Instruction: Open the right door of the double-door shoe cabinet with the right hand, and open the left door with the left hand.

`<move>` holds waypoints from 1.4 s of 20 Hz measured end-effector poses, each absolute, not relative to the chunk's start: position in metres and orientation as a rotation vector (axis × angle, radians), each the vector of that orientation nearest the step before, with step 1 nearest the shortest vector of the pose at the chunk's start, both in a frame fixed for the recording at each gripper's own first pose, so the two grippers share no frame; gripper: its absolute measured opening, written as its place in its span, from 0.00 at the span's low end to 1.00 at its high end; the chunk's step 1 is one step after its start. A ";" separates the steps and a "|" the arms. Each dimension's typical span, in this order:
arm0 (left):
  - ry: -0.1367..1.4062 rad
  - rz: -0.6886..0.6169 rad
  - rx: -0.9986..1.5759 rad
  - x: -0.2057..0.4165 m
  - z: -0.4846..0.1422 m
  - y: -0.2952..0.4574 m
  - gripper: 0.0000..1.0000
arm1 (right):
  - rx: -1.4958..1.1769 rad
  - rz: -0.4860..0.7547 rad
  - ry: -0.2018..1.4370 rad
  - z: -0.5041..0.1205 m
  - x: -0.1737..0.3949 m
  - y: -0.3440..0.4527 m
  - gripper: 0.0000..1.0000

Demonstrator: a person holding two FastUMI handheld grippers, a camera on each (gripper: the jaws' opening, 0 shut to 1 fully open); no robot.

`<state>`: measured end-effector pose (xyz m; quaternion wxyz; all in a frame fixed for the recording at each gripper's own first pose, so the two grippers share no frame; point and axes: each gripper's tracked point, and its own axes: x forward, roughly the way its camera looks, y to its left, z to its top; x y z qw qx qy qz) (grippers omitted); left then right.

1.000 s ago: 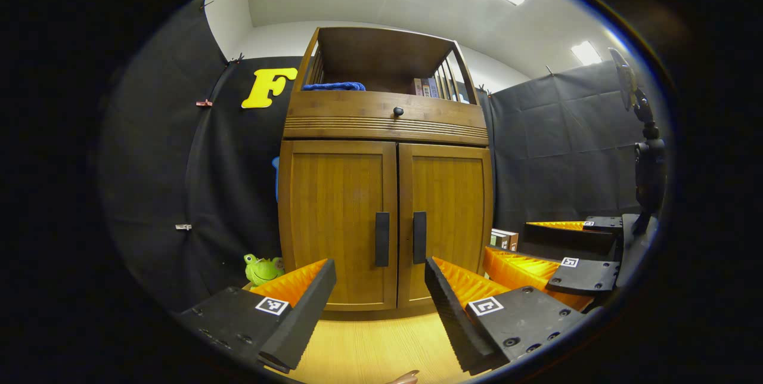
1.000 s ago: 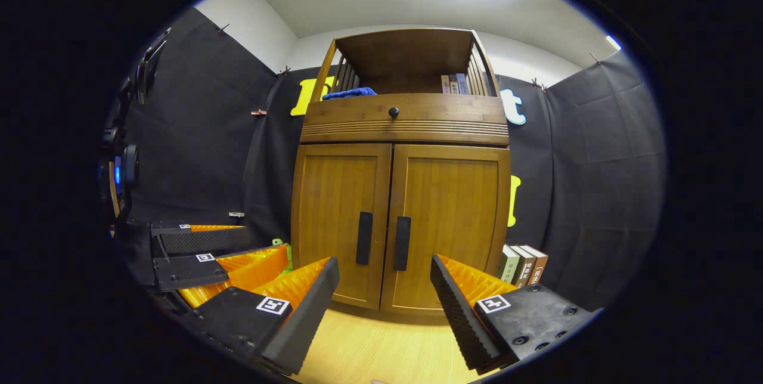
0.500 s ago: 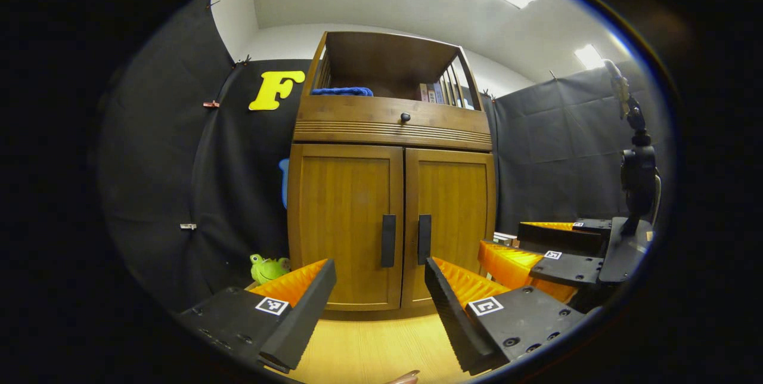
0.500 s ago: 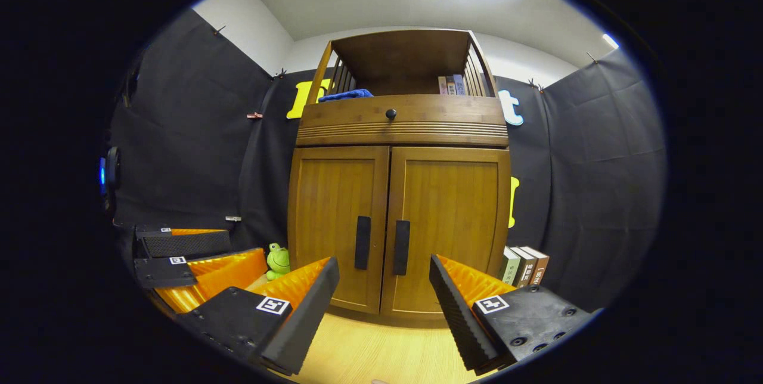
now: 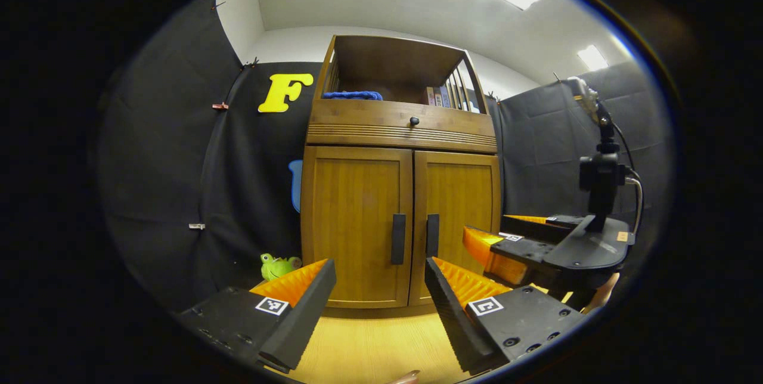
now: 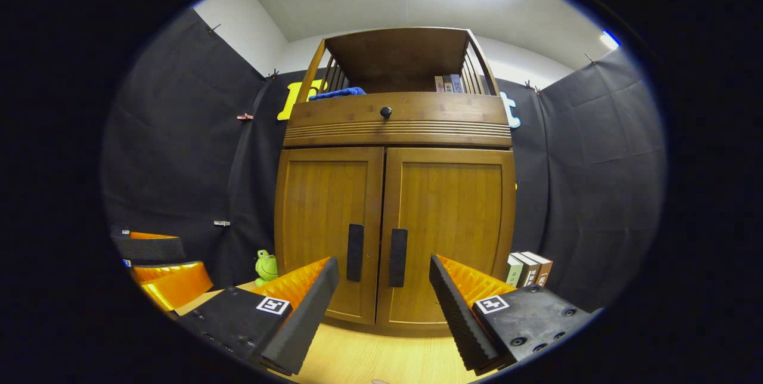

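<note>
The wooden shoe cabinet [image 5: 399,133] stands straight ahead with both doors closed. In the left gripper view, its left door [image 5: 351,217] and right door [image 5: 465,205] each carry a dark vertical handle [image 5: 398,239] at the centre seam. My left gripper [image 5: 380,266] is open, a short way in front of the doors, holding nothing. To its right, my right gripper [image 5: 503,232] is open and closer to the cabinet. In the right gripper view, my right gripper [image 6: 384,263] is open facing the right door [image 6: 453,223] and its handle [image 6: 398,248]. The left gripper [image 6: 158,262] sits at the left edge.
A green frog toy [image 5: 277,266] sits at the cabinet's left foot. Several books [image 6: 527,268] stand by its right side. Above the doors are a drawer with a round knob [image 6: 386,112] and an open shelf holding a blue cloth [image 6: 337,93]. A light wooden surface [image 5: 369,348] lies below the grippers.
The right gripper has moved forward towards the cabinet, whose doors look larger in its view. The left gripper has fallen behind it and turned slightly left. Both doors remain closed.
</note>
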<state>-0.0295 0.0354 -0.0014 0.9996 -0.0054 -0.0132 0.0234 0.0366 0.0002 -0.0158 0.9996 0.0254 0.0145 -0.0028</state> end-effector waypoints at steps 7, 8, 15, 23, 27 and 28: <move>-0.036 0.075 -0.013 -0.040 -0.002 0.050 0.94 | 0.045 -0.012 0.055 -0.041 0.096 0.001 0.97; -0.033 0.078 -0.013 -0.041 -0.002 0.052 0.94 | 0.046 -0.014 0.051 -0.043 0.101 0.003 0.97; -0.020 0.098 -0.012 -0.032 -0.010 0.065 0.94 | 0.035 -0.046 0.045 -0.065 0.147 -0.006 0.96; 0.015 0.155 0.014 -0.016 -0.026 0.087 0.94 | 0.051 -0.085 0.107 -0.105 0.201 -0.017 0.93; 0.002 0.161 -0.004 -0.019 -0.024 0.096 0.94 | 0.065 -0.117 0.114 -0.117 0.221 -0.027 0.84; -0.005 0.168 -0.007 -0.020 -0.021 0.101 0.94 | 0.073 -0.119 0.118 -0.119 0.225 -0.028 0.83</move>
